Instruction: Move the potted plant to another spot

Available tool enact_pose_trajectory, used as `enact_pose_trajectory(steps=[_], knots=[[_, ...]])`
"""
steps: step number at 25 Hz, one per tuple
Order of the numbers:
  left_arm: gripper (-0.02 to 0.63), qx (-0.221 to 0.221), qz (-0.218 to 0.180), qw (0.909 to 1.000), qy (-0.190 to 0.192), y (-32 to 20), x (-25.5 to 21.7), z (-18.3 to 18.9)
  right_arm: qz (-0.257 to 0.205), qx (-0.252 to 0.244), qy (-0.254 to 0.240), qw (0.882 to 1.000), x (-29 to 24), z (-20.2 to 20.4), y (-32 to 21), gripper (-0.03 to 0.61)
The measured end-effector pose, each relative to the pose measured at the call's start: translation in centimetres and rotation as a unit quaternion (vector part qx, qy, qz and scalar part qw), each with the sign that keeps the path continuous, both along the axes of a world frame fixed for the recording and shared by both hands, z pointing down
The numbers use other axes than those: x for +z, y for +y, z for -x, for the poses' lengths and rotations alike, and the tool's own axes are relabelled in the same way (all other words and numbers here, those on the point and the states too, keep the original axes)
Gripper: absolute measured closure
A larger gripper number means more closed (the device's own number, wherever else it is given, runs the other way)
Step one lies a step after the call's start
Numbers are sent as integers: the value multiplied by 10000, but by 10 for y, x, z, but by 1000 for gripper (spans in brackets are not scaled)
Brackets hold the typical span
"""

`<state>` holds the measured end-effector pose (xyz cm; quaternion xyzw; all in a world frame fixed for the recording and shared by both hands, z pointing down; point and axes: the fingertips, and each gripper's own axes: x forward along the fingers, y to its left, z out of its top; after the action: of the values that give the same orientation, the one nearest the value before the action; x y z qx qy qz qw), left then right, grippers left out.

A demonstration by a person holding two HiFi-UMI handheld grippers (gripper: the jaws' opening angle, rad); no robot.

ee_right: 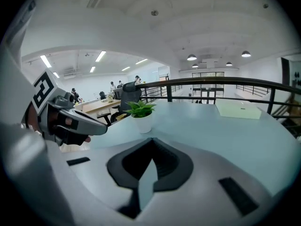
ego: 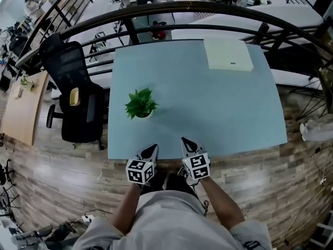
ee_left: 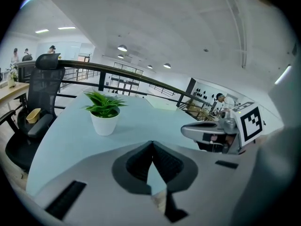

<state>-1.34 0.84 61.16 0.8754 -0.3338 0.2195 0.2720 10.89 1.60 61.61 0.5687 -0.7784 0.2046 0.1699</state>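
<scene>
A small potted plant (ego: 140,105) with green leaves in a white pot stands upright on the left half of the pale blue table (ego: 208,103). Both grippers hover over the table's near edge, well short of the pot and apart from it. My left gripper (ego: 151,149) is shut with nothing between its jaws, and the plant (ee_left: 104,114) lies ahead and to its left. My right gripper (ego: 186,141) is shut and empty too, with the plant (ee_right: 141,114) straight ahead. In each gripper view the jaws (ee_left: 152,145) (ee_right: 151,142) meet at the tip.
A flat white box (ego: 229,54) lies on the far right of the table. A black office chair (ego: 75,98) stands against the table's left side, with a wooden desk (ego: 23,105) beyond it. A dark railing (ego: 208,9) curves behind the table. Wooden floor surrounds it.
</scene>
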Motion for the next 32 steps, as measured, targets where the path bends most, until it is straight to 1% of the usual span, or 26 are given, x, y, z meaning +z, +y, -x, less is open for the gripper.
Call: enact_pose_trajectory(steps=[3,6,8,11,17,21,27,32], knots=[[601,144,-42,9999,74,-7,-6,-3,-159,113,-7,9998,-17,0,-2,575],[601,20,-173,9993,335,-20,-23,3,-242,103,59,9996,-30,11,-9,575],[601,-138,-342,9977,561,-30,-42,12,-329,85,113,9994,-41,22,-17,575],[601,-274,-706,9944,732,-48,-73,31,-651,109,187,9976,-68,39,-37,575],[601,-438,-1335,9864,857,-68,-120,63,-1267,50,146,9918,-127,67,-68,575],[601,-489,-1695,9807,838,-79,-144,82,-1636,82,111,9864,-160,79,-82,575],[601,-618,-2053,9728,874,-88,-172,100,-2044,61,180,9787,-192,89,-86,575],[601,-640,-2247,9676,960,-87,-189,101,-2282,27,334,9730,-211,92,-80,575]])
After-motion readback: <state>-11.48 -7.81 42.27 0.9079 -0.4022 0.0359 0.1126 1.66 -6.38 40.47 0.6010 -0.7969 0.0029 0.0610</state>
